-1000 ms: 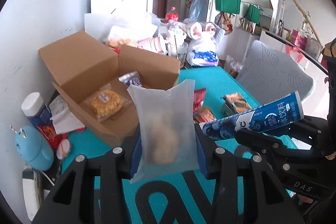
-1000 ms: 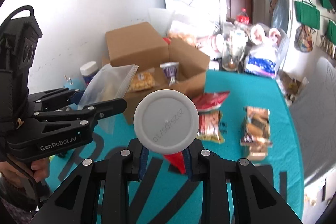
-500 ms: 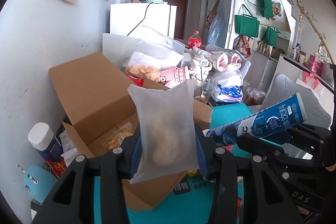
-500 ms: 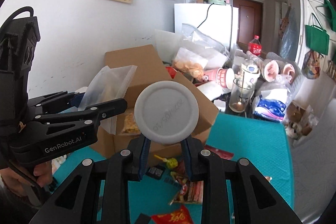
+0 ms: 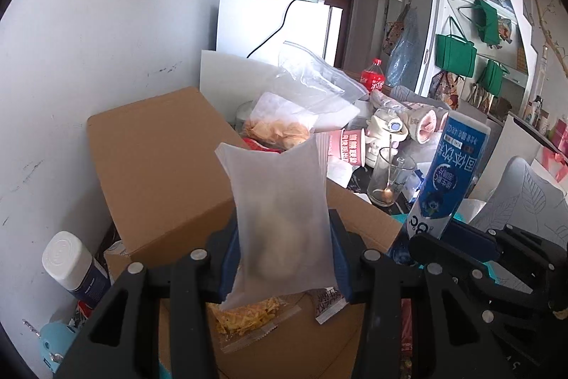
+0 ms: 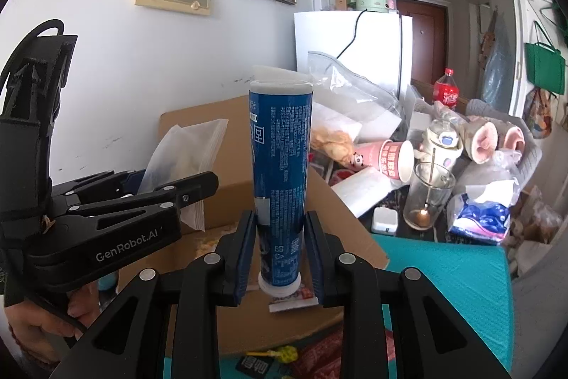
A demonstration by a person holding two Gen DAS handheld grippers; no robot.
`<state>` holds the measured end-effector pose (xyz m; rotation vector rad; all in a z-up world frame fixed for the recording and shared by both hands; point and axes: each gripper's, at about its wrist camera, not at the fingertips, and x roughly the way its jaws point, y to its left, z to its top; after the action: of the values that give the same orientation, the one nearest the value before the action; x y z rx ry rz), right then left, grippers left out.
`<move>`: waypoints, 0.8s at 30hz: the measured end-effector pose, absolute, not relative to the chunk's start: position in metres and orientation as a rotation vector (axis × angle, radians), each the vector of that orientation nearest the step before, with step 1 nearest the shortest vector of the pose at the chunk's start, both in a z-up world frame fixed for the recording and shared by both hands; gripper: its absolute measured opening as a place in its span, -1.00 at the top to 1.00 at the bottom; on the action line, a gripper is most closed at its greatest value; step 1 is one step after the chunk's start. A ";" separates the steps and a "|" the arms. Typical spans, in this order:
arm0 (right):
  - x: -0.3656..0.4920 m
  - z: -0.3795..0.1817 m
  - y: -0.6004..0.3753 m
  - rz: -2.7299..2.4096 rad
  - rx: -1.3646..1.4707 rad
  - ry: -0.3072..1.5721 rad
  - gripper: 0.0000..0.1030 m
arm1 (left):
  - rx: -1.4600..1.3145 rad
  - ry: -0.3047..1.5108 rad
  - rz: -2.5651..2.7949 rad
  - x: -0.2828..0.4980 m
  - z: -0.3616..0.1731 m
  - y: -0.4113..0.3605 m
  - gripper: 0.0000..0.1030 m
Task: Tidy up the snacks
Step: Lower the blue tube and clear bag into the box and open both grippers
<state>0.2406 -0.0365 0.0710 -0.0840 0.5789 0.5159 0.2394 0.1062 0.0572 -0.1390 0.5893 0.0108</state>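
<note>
My left gripper (image 5: 282, 258) is shut on a frosted white snack pouch (image 5: 280, 219), held upright over the open cardboard box (image 5: 159, 166). Inside the box lie a clear packet of yellow crisps (image 5: 245, 318) and a small white sachet (image 5: 328, 302). My right gripper (image 6: 280, 251) is shut on a blue tube of snacks (image 6: 280, 173) with white end caps, standing upright above the box's front part (image 6: 337, 229). In the right wrist view the left gripper (image 6: 170, 198) with its pouch (image 6: 184, 158) is to the left; in the left wrist view the tube (image 5: 447, 176) stands to the right.
Behind the box is clutter: a clear bag of crisps (image 5: 280, 123), a pink paper cup (image 6: 394, 155), a glass with a spoon (image 6: 427, 198), a cola bottle (image 6: 445, 91). A white-capped bottle (image 5: 74, 265) stands left of the box. Snack packets (image 6: 284, 354) lie on the teal tablecloth (image 6: 454, 272).
Both grippers have moved forward over the table with their loads and now hang above the open box. The tube has swung from end-on to upright.
</note>
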 end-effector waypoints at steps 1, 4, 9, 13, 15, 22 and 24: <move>0.245 0.068 -0.035 0.521 -0.079 0.586 0.47 | -0.131 0.603 0.021 0.243 0.053 0.107 0.16; 0.258 0.055 -0.034 0.531 -0.057 0.612 0.47 | -0.115 0.655 0.034 0.252 0.040 0.107 0.16; 0.278 0.025 -0.032 0.547 -0.054 0.696 0.47 | -0.096 0.730 0.048 0.265 0.018 0.103 0.16; 0.284 0.012 -0.033 0.540 -0.061 0.742 0.47 | -0.118 0.801 0.022 0.273 0.005 0.101 0.16; 0.286 0.008 -0.034 0.536 -0.062 0.758 0.47 | -0.104 0.819 0.033 0.275 0.003 0.098 0.16; 0.290 -0.001 -0.035 0.524 -0.082 0.800 0.47 | -0.086 0.890 0.055 0.283 -0.005 0.094 -0.02; 0.291 -0.003 -0.035 0.513 -0.089 0.814 0.47 | -0.075 0.906 0.073 0.284 -0.008 0.094 -0.02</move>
<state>0.2909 -0.0345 -0.0035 -0.0889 0.8141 0.5133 0.2843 0.0943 -0.0077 -0.0753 0.9060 0.0735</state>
